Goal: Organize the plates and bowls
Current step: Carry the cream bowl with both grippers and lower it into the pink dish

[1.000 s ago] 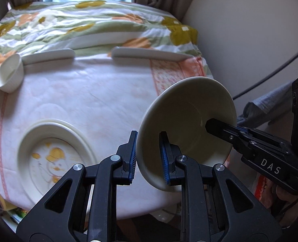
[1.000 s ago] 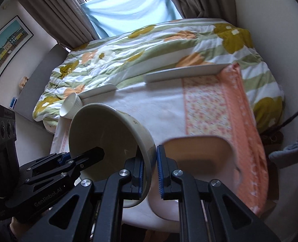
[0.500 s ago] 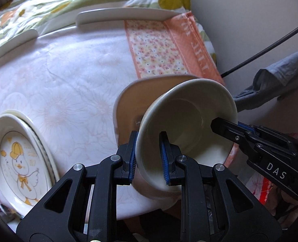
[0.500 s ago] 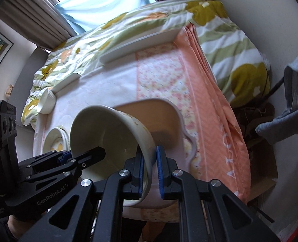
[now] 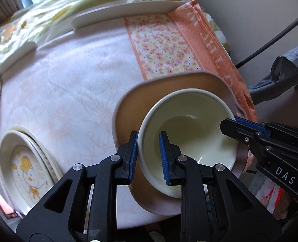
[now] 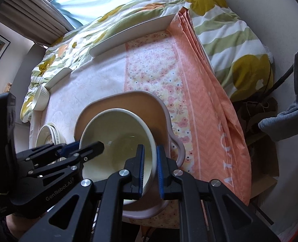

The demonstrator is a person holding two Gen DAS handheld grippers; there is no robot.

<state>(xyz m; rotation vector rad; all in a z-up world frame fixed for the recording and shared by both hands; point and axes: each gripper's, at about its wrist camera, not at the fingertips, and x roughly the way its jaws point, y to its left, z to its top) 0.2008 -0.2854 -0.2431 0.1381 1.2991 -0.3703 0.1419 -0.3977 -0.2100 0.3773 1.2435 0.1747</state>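
Now, left fingers (image 5: 148,158): they pinch the near rim of the cream bowl (image 5: 191,133), one blue pad inside the bowl and one outside.
Right fingers (image 6: 150,166): they pinch the other side of the same rim, pads pressed tight on the thin wall.
Bowl: it sits over the brown plate (image 5: 128,111), which has a pale rim and a little side handle. The bowl tips a bit. I cannot tell if its bottom touches the plate yet.
Plate: it lies near the front edge of the worktop (image 5: 72,84), partly on the orange flowered cloth (image 5: 163,46).
Step in hand: I think the bowl is being set down in the middle of the brown plate.
How to do it well: make the bowl flat first, so no edge hits the plate hard. Lower both sides together and slowly. Let go only when the bowl rests by itself. Open both pairs of fingers, then lift straight up so a pad does not hook the rim and drag the bowl.
Other dishes: a plate with a yellow duck drawing (image 5: 28,171) is well apart on the left, and a small white cup (image 6: 40,100) lies on its side at the far corner.
Writing: "DAS" on one gripper body, "GenRobot.AI" on the other. The letters on the orange cloth are upside down and too hard to read.
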